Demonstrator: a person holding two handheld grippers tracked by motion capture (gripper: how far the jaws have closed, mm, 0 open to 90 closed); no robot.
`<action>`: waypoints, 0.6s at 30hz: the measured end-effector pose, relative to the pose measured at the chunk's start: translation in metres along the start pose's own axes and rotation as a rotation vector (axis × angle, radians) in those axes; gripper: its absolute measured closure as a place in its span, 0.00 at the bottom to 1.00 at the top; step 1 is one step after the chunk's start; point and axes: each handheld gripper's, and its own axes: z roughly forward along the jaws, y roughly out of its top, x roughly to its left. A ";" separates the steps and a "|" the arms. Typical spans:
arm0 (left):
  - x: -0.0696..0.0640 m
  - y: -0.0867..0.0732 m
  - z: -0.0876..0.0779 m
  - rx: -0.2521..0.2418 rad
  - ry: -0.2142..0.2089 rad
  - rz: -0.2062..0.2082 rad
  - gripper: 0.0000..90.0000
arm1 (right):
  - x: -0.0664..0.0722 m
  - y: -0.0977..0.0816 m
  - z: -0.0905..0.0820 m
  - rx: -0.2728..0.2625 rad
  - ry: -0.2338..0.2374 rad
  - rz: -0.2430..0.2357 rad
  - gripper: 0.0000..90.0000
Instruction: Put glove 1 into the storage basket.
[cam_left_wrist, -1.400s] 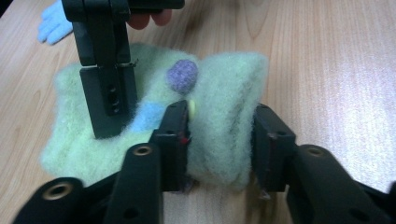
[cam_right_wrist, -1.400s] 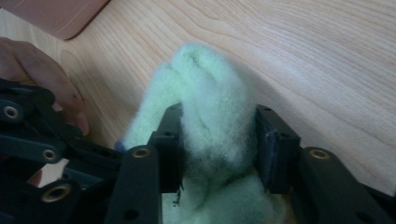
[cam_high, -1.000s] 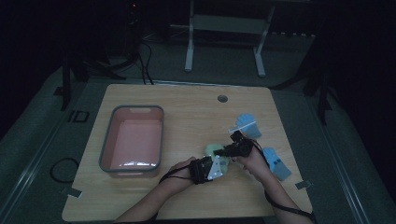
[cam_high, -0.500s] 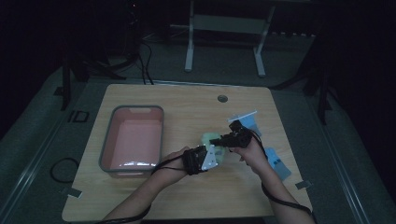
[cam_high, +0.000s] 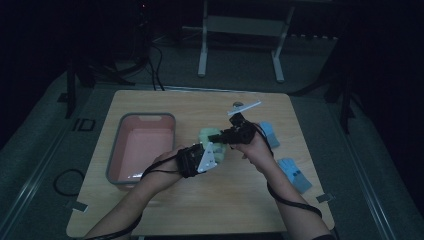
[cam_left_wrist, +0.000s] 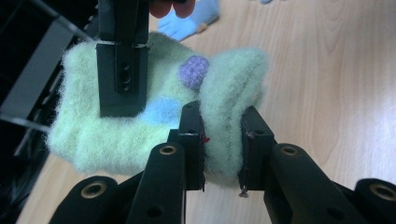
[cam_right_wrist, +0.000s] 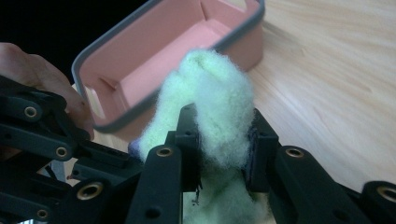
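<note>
A dim recording lab: a light wooden table (cam_high: 165, 107) on grey carpet, metal stand legs (cam_high: 240, 45), loose black floor cables (cam_high: 150, 60).

Dark room, grey carpeted floor (cam_high: 380, 165), white metal stand (cam_high: 240, 30), black cables (cam_high: 150, 60)

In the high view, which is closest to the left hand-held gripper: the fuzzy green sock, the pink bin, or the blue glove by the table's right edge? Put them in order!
From the left hand-held gripper:
1. Fuzzy green sock, clamped in its jaws.
2. Pink bin, just to its left.
3. Blue glove, far right, near the table edge.
</note>
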 end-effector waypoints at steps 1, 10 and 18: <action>0.002 -0.002 -0.004 0.004 0.002 -0.004 0.84 | 0.003 0.004 0.002 0.001 0.001 -0.009 0.80; 0.009 -0.028 -0.029 0.045 0.042 -0.025 0.84 | 0.028 0.034 0.032 0.024 0.023 -0.068 0.80; 0.014 -0.055 -0.049 0.072 0.047 -0.072 0.84 | 0.048 0.052 0.063 0.055 0.046 -0.109 0.80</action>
